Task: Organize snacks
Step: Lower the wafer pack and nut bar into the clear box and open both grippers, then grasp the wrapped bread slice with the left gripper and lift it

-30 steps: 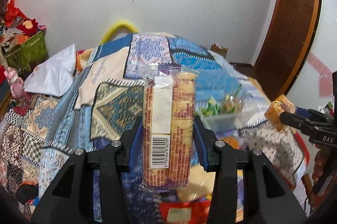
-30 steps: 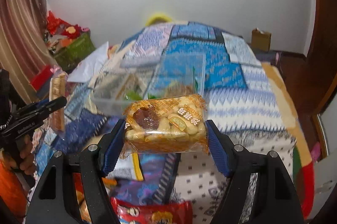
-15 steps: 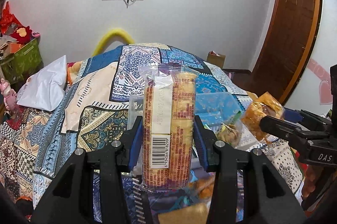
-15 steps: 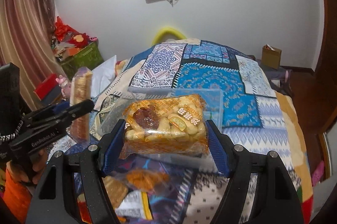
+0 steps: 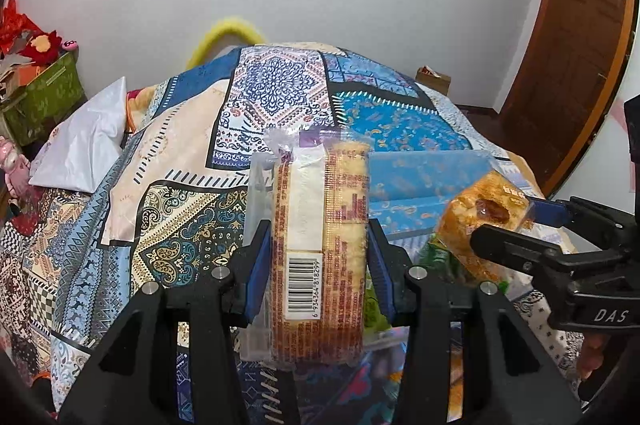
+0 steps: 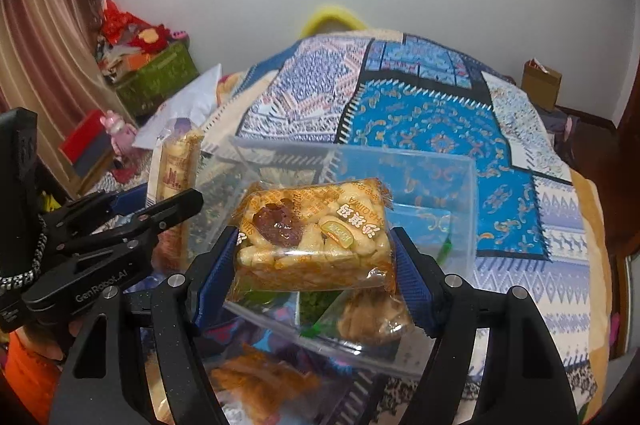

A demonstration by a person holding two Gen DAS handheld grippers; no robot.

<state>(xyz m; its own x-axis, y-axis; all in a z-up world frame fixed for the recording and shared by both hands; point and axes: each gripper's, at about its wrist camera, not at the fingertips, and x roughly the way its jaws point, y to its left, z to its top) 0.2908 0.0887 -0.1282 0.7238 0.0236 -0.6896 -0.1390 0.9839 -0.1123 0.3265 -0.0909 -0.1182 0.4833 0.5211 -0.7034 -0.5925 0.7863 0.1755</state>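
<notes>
The left gripper (image 5: 318, 265) pinches a long biscuit pack (image 5: 318, 245) between its blue ribbed pads; the pack stands upright in crinkled clear film, with a white barcode label. The right gripper (image 6: 314, 265) clamps a rectangular sachima cake (image 6: 312, 237), lumpy and golden in glossy orange-printed wrap. Both packs are held above the clear plastic box (image 6: 460, 185), a thin-walled rectangular tub with green and orange packets inside. The box rests on a patchwork quilt (image 6: 440, 129).
</notes>
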